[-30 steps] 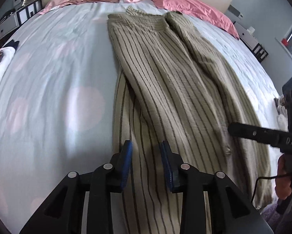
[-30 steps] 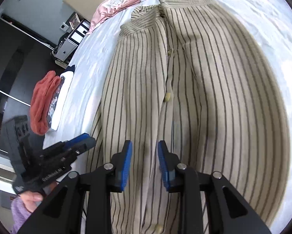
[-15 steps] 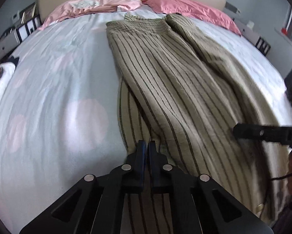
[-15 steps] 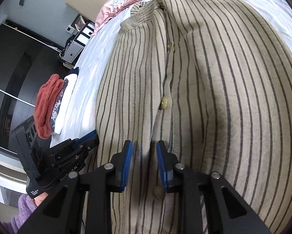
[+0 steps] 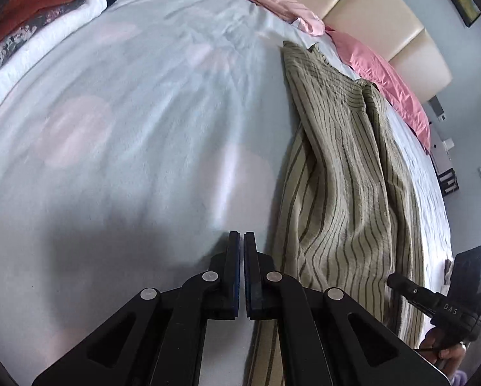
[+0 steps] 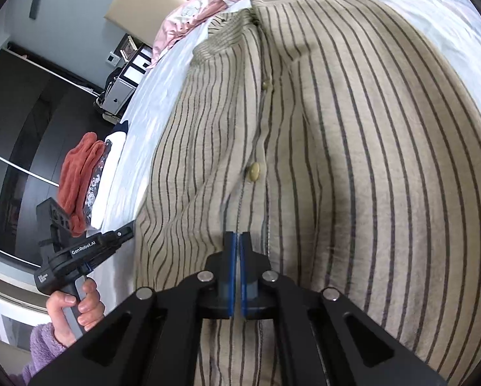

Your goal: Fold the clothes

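The shirt (image 6: 353,148) lies flat on the bed (image 5: 143,128), front up and buttoned, its collar toward the headboard (image 5: 378,16) and pillows (image 5: 385,74). Its long axis runs from the collar down to the hem nearest the person, roughly along the bed. This placement gives a broad soft surface on which the cloth can be spread and turned over.

The left gripper (image 5: 241,236) is clenched, pads all but touching. Its tips sit over bare sheet just beside the shirt's left edge; striped cloth passes beneath its right finger lower down, but whether any fabric is pinched cannot be told.

The right gripper (image 6: 237,236) is also clenched, at the button placket just below a button (image 6: 253,172). Creases in the cloth converge on its tips, which suggests a fold of fabric is pinched, though the pinch itself is hidden.

Judged from the two low grips near the hem, the hold suits lifting the lower part toward the collar or drawing one side across.

A folded stack (image 6: 89,173) rests at the bed's left edge, well apart from the shirt.
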Motion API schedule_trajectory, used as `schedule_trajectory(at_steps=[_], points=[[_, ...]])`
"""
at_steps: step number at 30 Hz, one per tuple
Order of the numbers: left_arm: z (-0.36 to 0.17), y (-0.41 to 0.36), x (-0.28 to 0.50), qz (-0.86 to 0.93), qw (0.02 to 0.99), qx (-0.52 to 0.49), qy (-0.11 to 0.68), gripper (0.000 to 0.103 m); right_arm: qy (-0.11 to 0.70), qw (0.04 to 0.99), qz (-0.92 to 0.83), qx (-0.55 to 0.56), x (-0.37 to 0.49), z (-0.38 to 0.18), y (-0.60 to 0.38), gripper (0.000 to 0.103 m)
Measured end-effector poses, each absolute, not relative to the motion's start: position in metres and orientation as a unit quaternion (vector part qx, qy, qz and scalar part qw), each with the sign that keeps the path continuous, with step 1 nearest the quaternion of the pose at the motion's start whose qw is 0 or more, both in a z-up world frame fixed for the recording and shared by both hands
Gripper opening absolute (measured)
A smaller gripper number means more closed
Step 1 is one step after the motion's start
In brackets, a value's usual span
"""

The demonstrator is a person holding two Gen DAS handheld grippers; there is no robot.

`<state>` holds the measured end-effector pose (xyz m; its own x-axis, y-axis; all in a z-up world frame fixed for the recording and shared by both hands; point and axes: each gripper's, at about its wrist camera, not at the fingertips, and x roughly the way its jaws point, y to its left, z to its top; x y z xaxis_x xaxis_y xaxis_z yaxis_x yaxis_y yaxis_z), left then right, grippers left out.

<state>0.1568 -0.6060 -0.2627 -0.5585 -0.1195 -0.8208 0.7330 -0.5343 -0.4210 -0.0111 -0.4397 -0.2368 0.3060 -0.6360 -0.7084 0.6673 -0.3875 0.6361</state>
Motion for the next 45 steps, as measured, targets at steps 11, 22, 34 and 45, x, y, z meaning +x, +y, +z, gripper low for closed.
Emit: schedule_trajectory(at_steps=[11,22,34,45], points=[[-0.236,-0.569,0.095,-0.849,0.250,0.393,0.249,0.050,0.011,0.580,-0.583,0.569,-0.004,-0.231,-0.451,0.008],[-0.239,-0.595,0.117,-0.840,0.258,0.382,0.288,0.002,0.029,0.592,-0.566,0.574,0.005,-0.246,-0.463,0.010],[-0.245,-0.591,0.145,-0.816,0.239,0.412,0.327,0.058,0.027,0.595,-0.544,0.591,0.016,-0.250,-0.465,0.012],[-0.253,-0.550,0.169,-0.776,0.249,0.486,0.315,0.007,-0.029,0.581,-0.530,0.617,0.020,-0.246,-0.440,0.002]])
